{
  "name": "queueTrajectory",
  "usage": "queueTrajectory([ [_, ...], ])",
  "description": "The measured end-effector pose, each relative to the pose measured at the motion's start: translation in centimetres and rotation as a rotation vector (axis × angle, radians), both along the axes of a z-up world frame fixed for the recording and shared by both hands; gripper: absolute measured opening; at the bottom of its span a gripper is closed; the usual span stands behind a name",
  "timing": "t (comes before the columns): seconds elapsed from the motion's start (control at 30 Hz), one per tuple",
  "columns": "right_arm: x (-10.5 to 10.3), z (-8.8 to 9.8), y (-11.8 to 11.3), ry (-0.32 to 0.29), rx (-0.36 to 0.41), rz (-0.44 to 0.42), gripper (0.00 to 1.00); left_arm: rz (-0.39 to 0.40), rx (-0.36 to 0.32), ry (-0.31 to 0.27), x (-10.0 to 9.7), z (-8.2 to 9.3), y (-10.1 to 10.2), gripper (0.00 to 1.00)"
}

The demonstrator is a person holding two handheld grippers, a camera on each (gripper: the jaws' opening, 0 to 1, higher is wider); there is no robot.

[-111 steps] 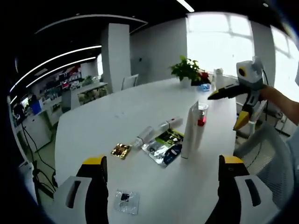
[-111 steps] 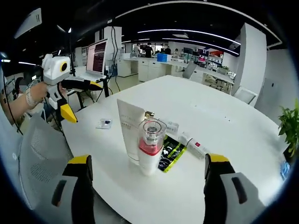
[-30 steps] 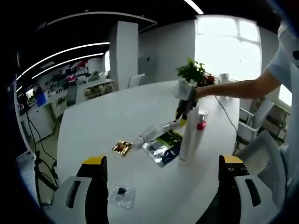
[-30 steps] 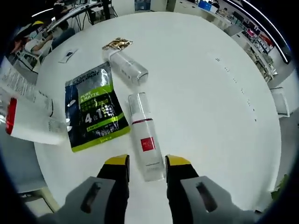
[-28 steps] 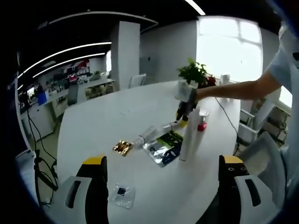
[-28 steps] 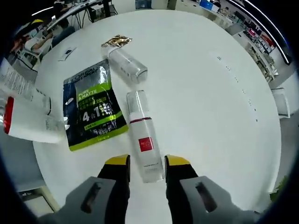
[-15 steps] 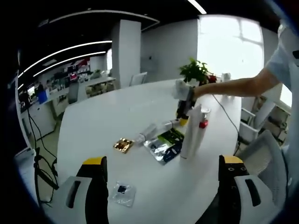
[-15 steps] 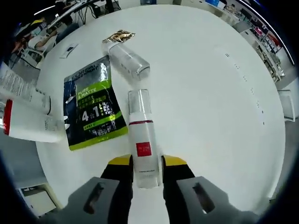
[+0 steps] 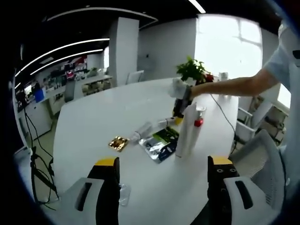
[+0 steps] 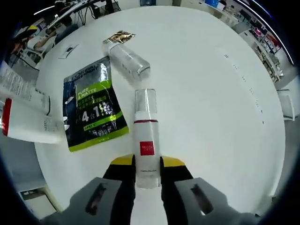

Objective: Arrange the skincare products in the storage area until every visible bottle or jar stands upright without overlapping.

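A white pump bottle with a red label [image 10: 146, 140] lies flat on the white table [image 10: 211, 93], its clear cap pointing away. My right gripper [image 10: 147, 165] is shut on its lower body, both jaws pressed against its sides. To its left lie a green-and-dark sachet [image 10: 93, 112], a clear bottle [image 10: 126, 60] and a gold packet [image 10: 118, 36]. In the left gripper view a white tube [image 9: 184, 131] and a red-banded bottle [image 9: 197, 119] stand upright, with the right gripper [image 9: 178, 110] just behind them. My left gripper [image 9: 162, 164] hangs open over the table's near edge.
A small clear packet [image 9: 123, 194] lies near the left jaw. A potted plant [image 9: 192, 72] stands at the table's far end. A mesh chair [image 9: 255, 154] sits at the right edge. A person's arm [image 9: 234, 86] reaches in from the right.
The right jaws have closed onto the white pump bottle, which now lies straight between them. The left jaws stand a little narrower, and that view has shifted slightly.
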State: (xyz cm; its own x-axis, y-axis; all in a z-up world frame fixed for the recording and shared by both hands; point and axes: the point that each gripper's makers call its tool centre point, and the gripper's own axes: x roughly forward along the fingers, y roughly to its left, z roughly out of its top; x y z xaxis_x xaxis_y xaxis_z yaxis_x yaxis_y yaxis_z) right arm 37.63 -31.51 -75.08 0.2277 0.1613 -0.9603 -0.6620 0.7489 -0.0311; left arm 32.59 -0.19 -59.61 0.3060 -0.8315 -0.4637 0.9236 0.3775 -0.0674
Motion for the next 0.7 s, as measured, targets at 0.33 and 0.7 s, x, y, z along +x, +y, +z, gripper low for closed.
queueTrajectory([
  [0.33, -1.6, 0.3, 0.6, -0.031, 0.033, -0.050, 0.17, -0.002, -0.012, -0.001, -0.6, 0.3, -0.3, 0.71],
  [0.7, -4.2, 2.4, 1.9, -0.156, 0.101, -0.124, 0.17, 0.011, -0.029, 0.034, -1.6, -0.6, -0.8, 0.71],
])
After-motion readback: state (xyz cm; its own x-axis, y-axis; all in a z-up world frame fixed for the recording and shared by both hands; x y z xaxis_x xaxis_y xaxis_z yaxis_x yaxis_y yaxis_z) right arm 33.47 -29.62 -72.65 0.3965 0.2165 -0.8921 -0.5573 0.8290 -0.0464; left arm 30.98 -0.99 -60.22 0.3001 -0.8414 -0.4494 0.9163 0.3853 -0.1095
